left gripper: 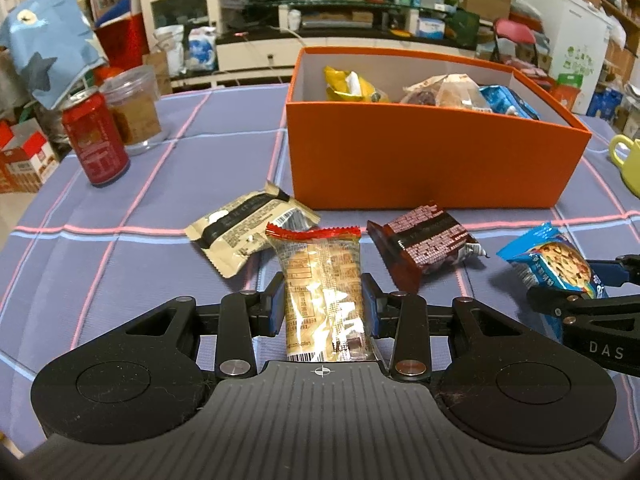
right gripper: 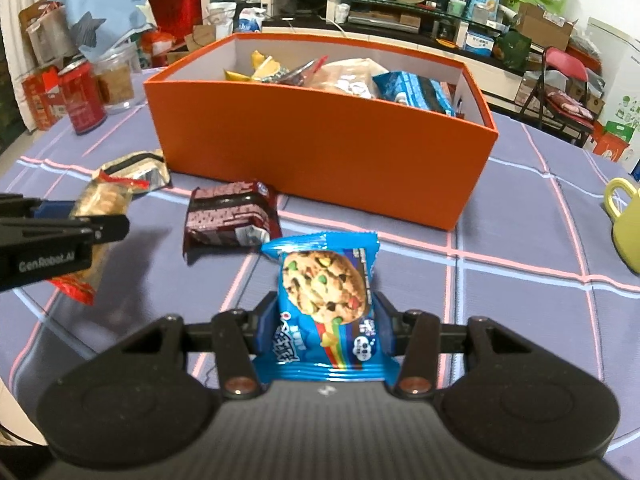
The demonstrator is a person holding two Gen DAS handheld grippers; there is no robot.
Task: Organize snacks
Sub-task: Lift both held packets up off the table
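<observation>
The left tongs [left gripper: 323,300] are clenched on a clear red-edged biscuit packet [left gripper: 322,280], and the right tongs [right gripper: 326,320] grip a blue cookie packet [right gripper: 326,300], both above the purple checked desk [right gripper: 520,300]. Just beyond lie a dark brown packet [right gripper: 232,220] and a beige packet [left gripper: 248,232]. Behind them stands the orange box [right gripper: 320,148], already holding several snacks.

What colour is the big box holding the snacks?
Orange outside, pale inside: box, clearest in the right wrist view.
</observation>
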